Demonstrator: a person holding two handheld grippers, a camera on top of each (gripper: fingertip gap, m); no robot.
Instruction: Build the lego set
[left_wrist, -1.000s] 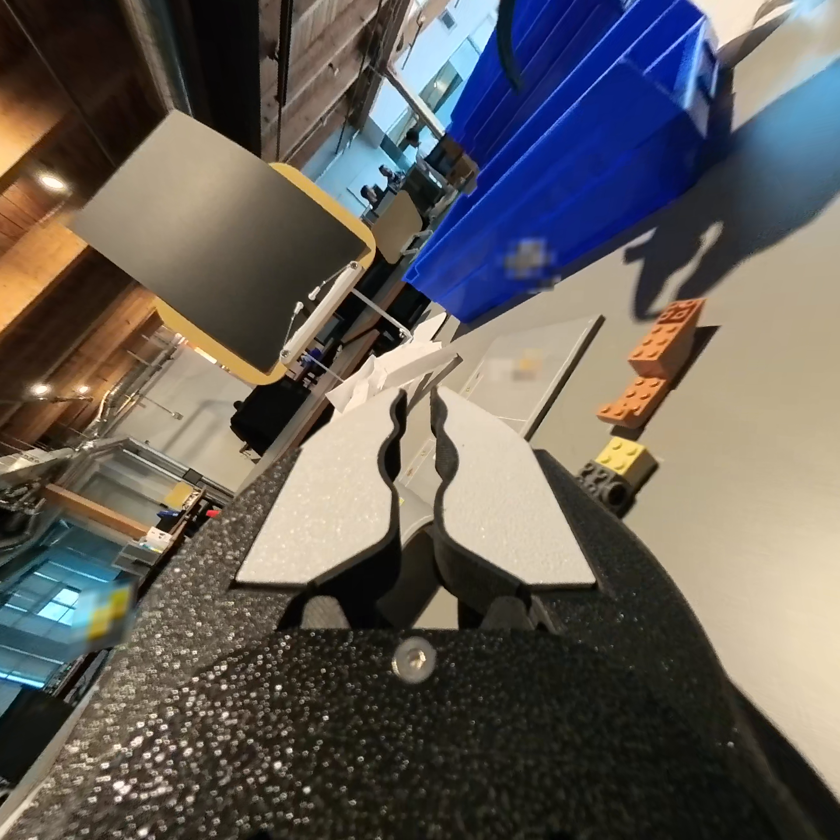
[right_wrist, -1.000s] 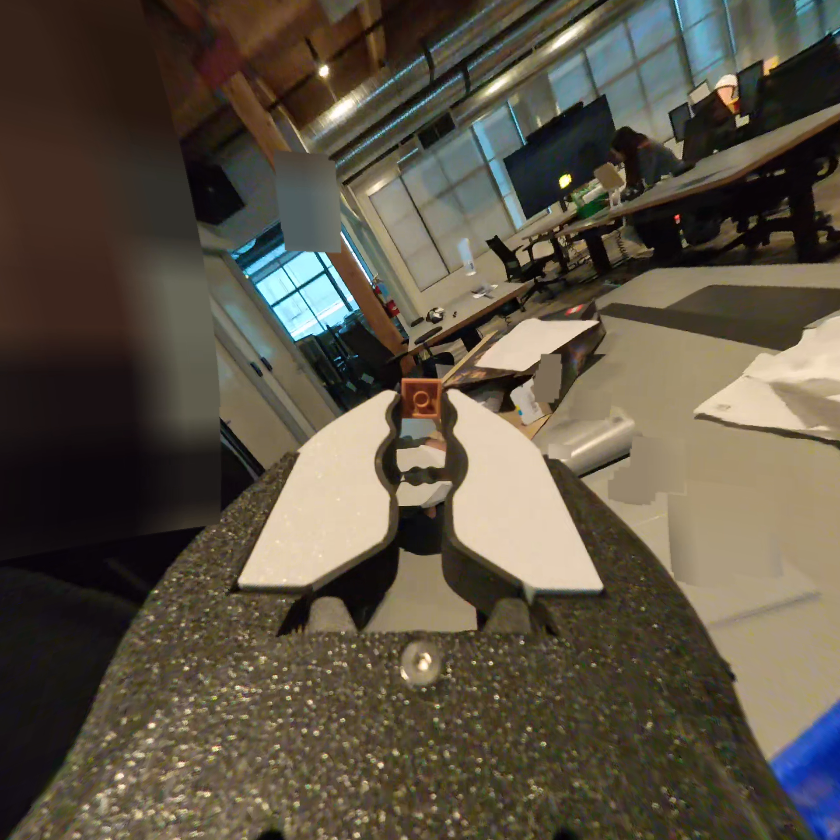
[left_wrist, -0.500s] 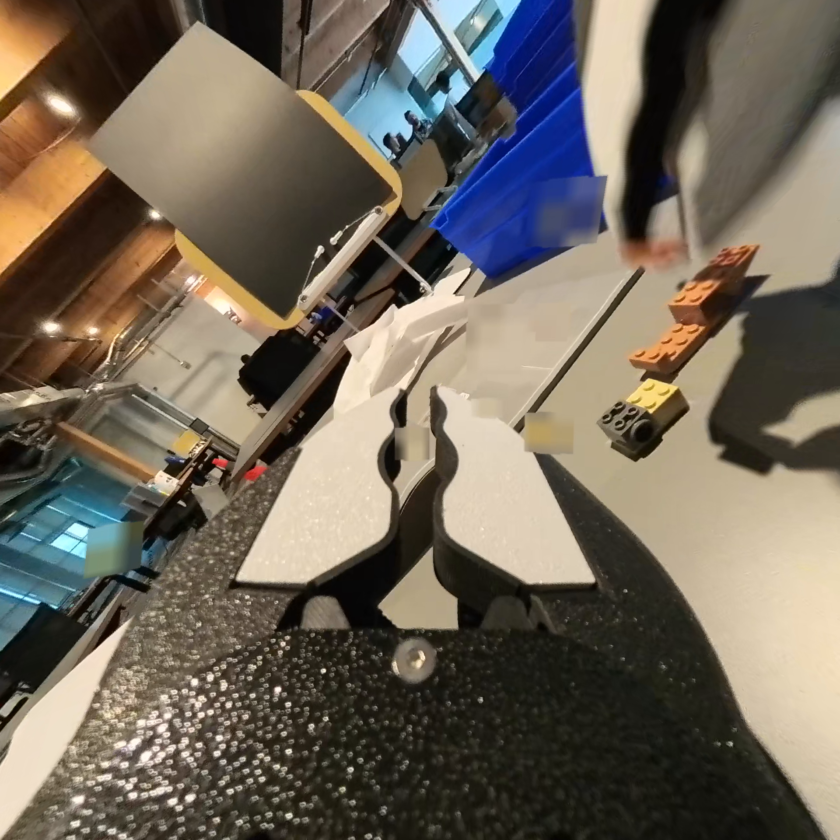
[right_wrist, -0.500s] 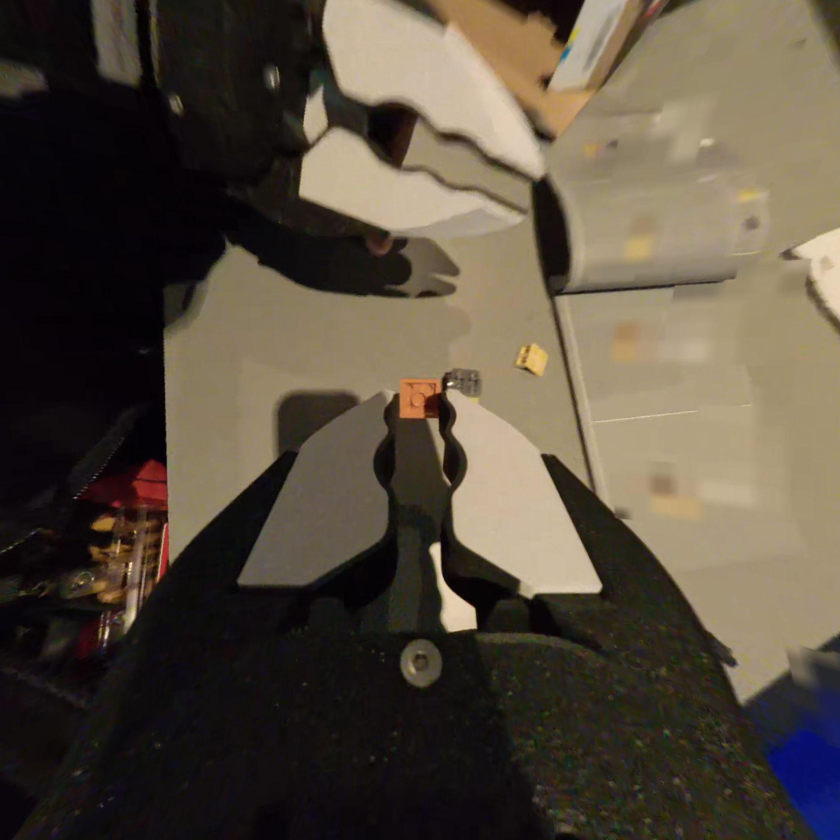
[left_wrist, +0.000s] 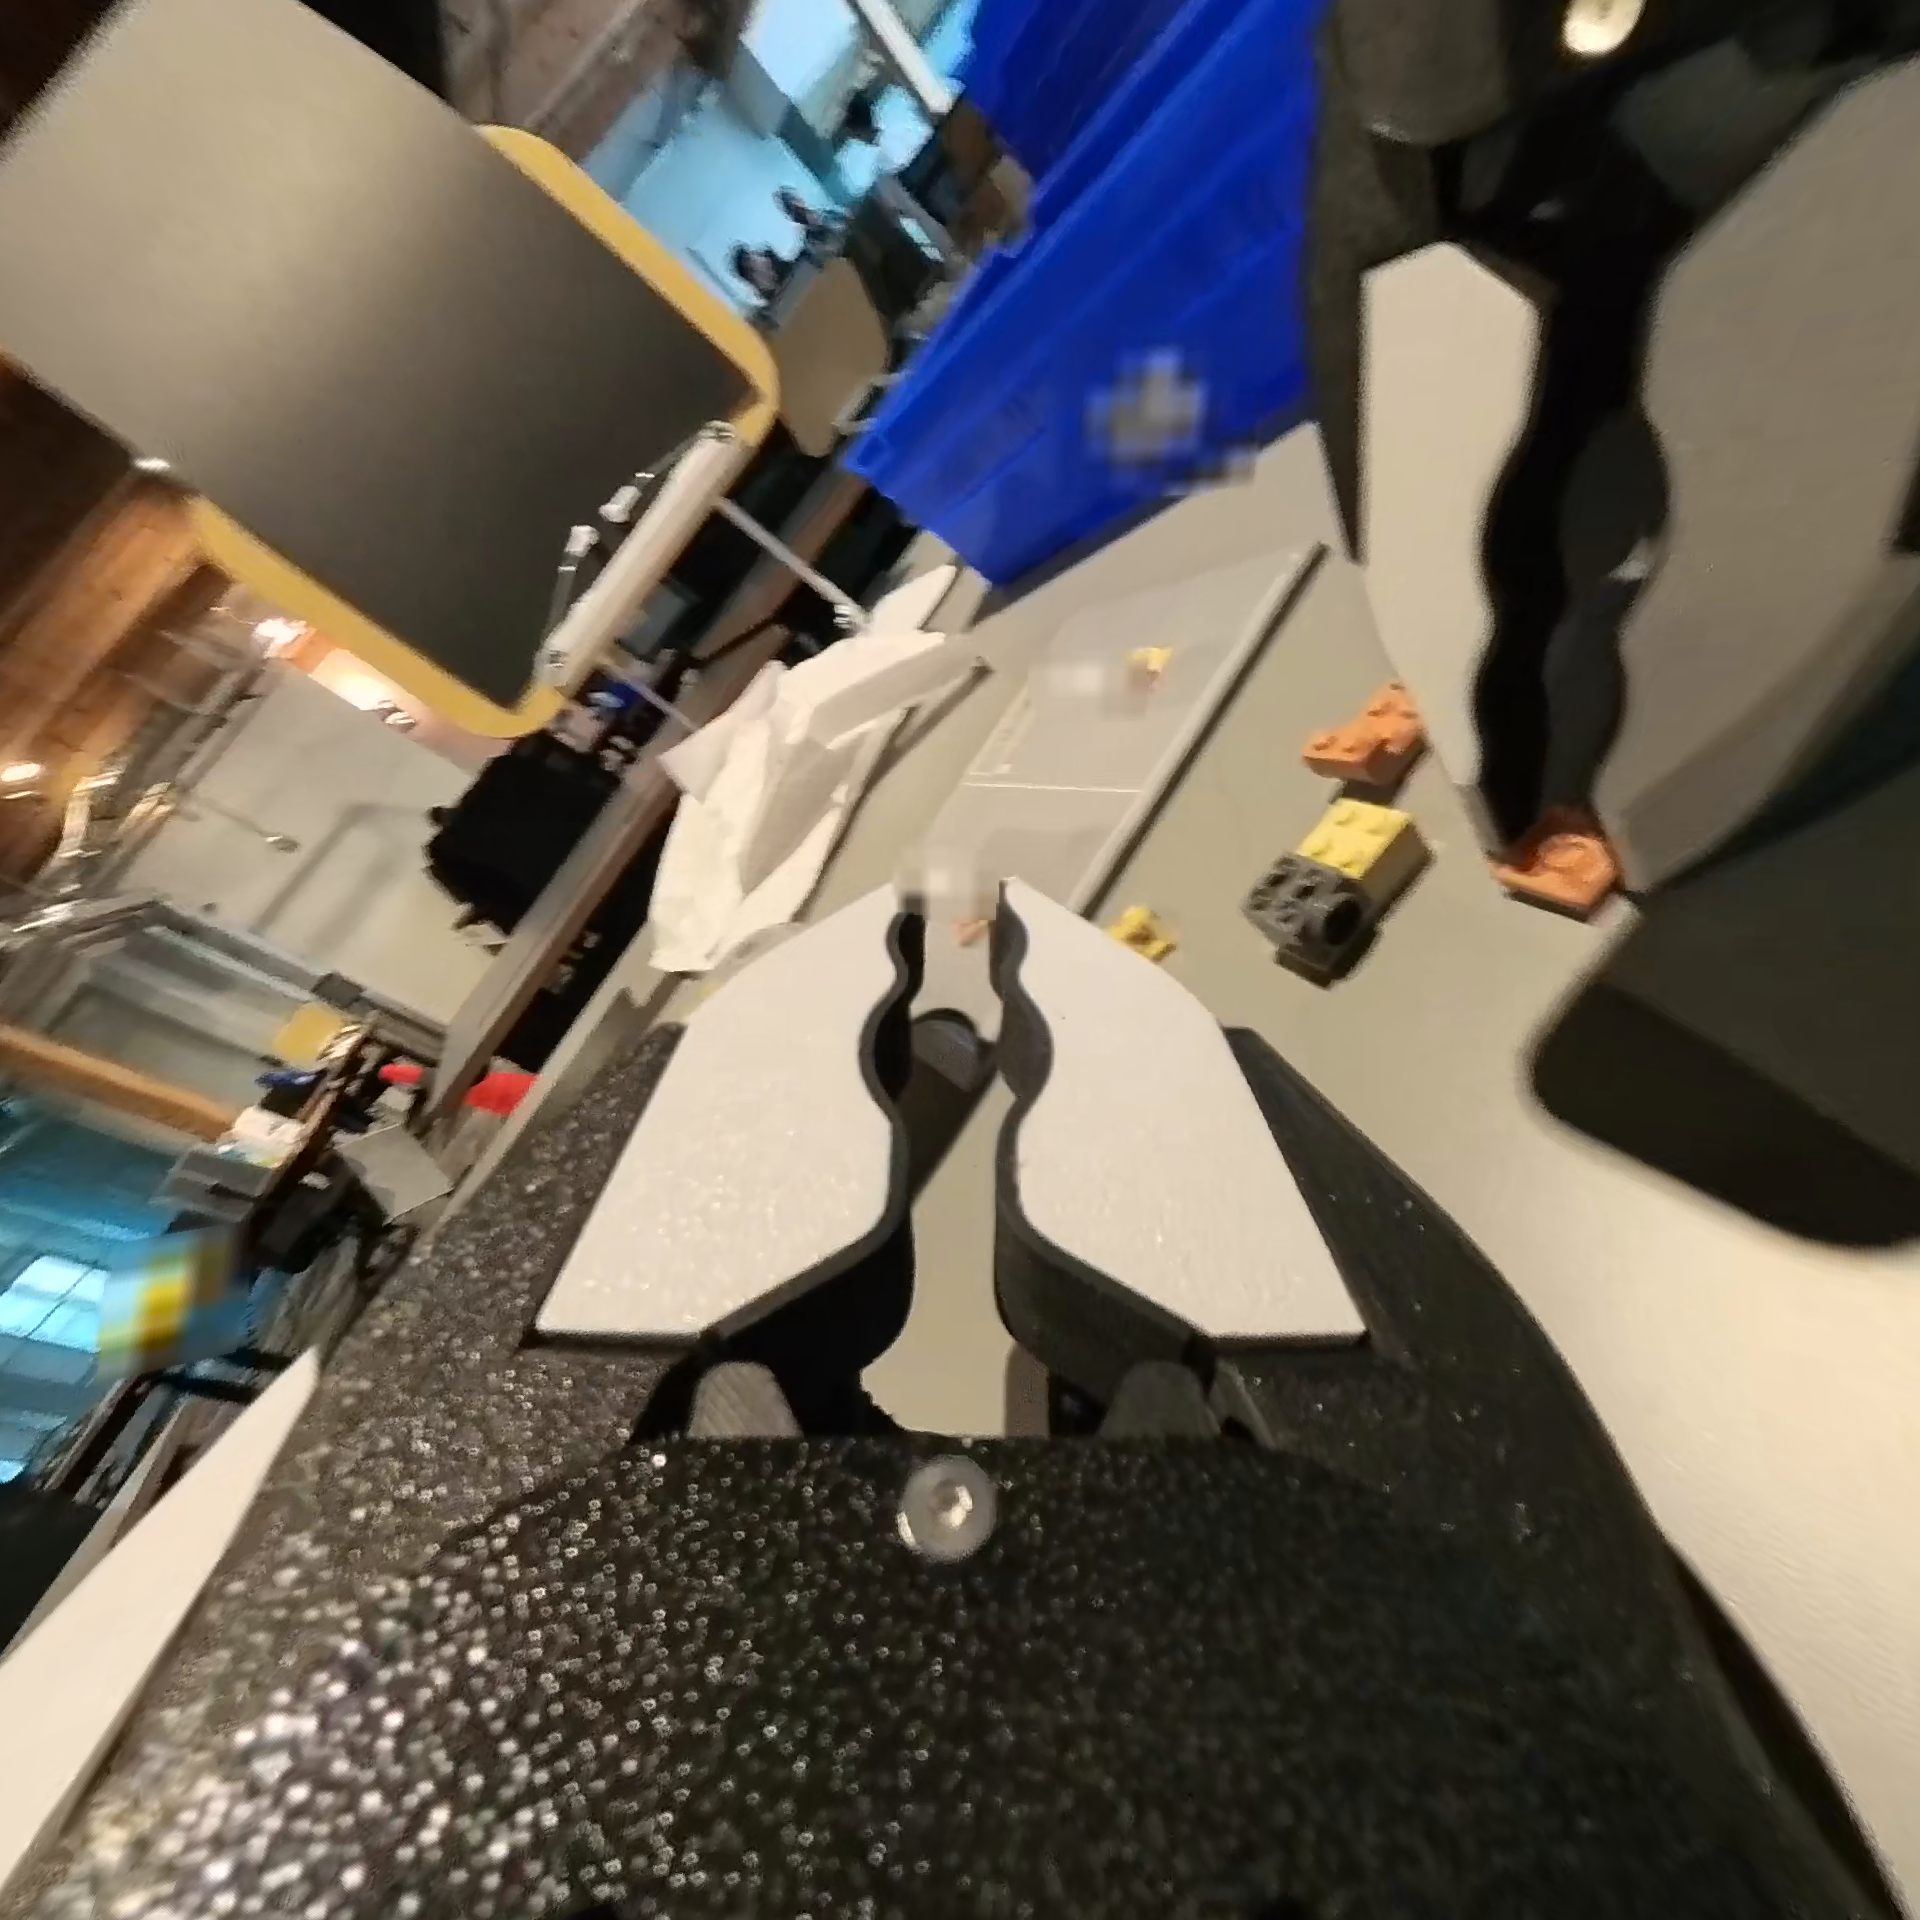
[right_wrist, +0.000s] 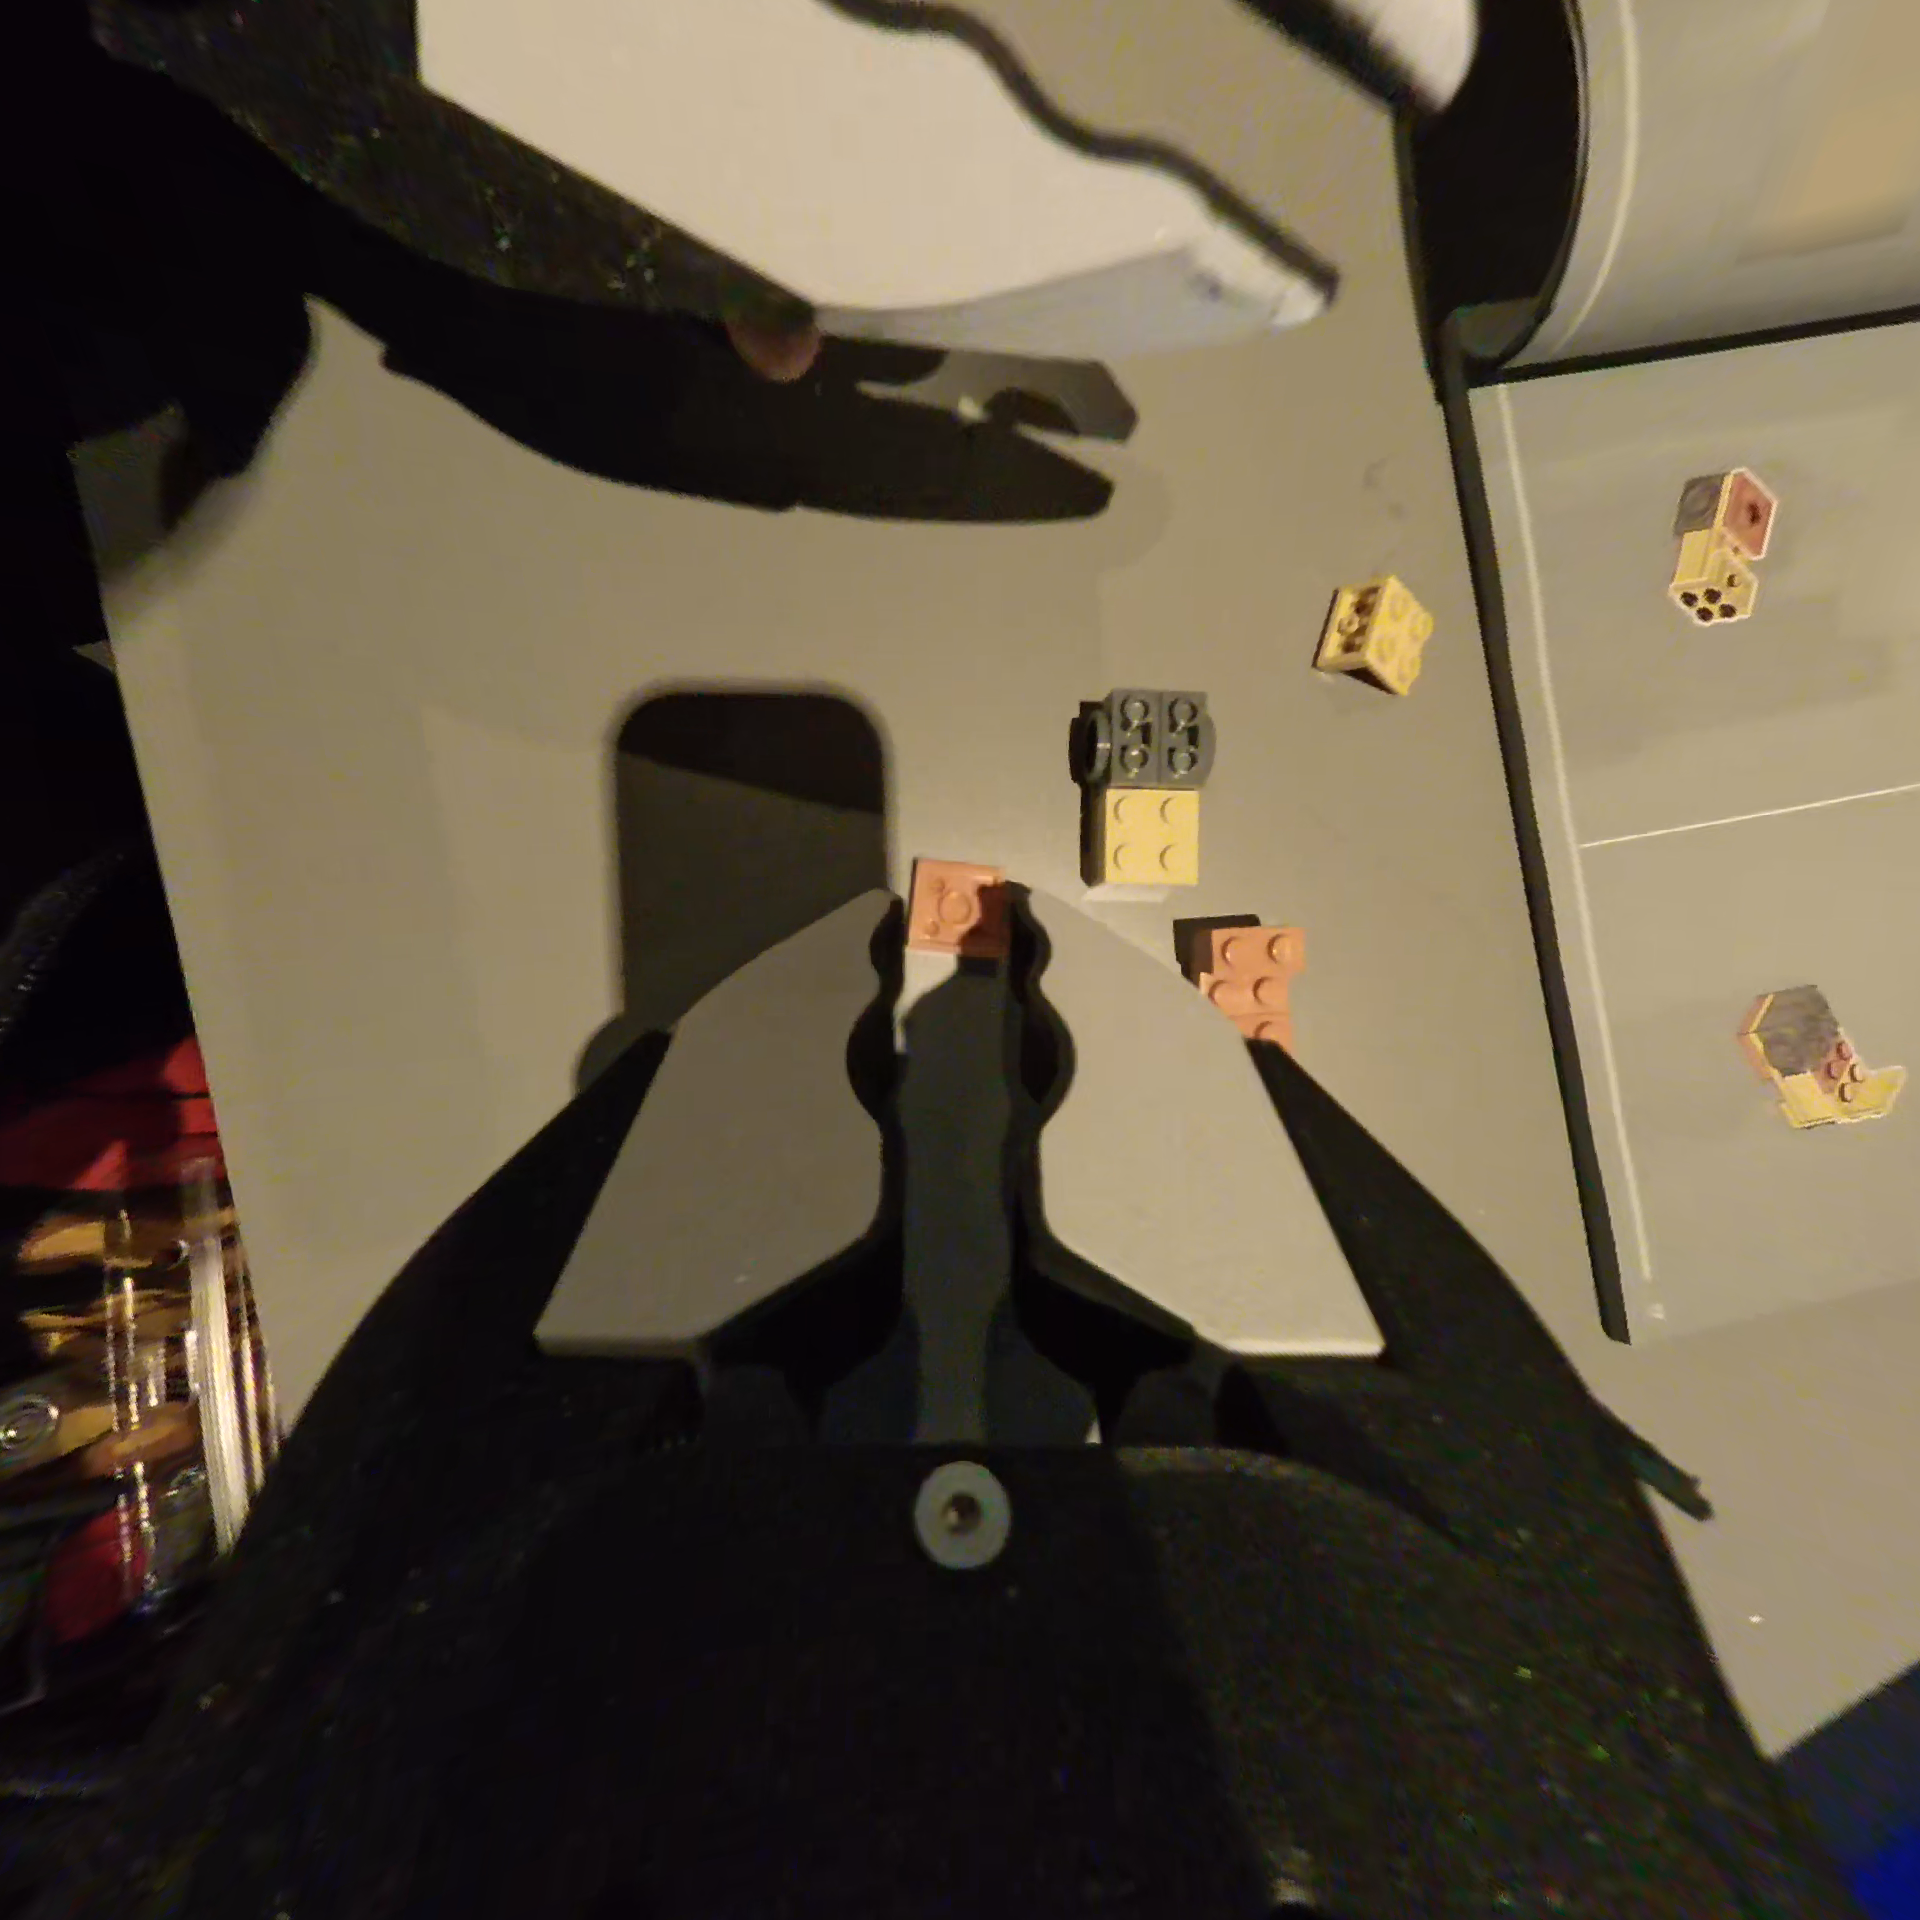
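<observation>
The right gripper (right_wrist: 958, 914) points down at the grey table (right_wrist: 416, 810), its fingertips pinching a small square orange plate (right_wrist: 956, 920) with a ring on its face. Just beyond lie three loose builds: an orange stepped piece (right_wrist: 1247, 971) beside the right finger, a dark grey brick joined to a yellow one (right_wrist: 1143, 795), and a lone yellow brick (right_wrist: 1377, 634) farther off. Past them, two printed brick pictures show on the instruction sheet (right_wrist: 1714, 727). The left gripper (left_wrist: 948, 914) hangs tilted, jaws slightly parted, holding nothing. Blue bins (left_wrist: 1091, 343) stand behind.
</observation>
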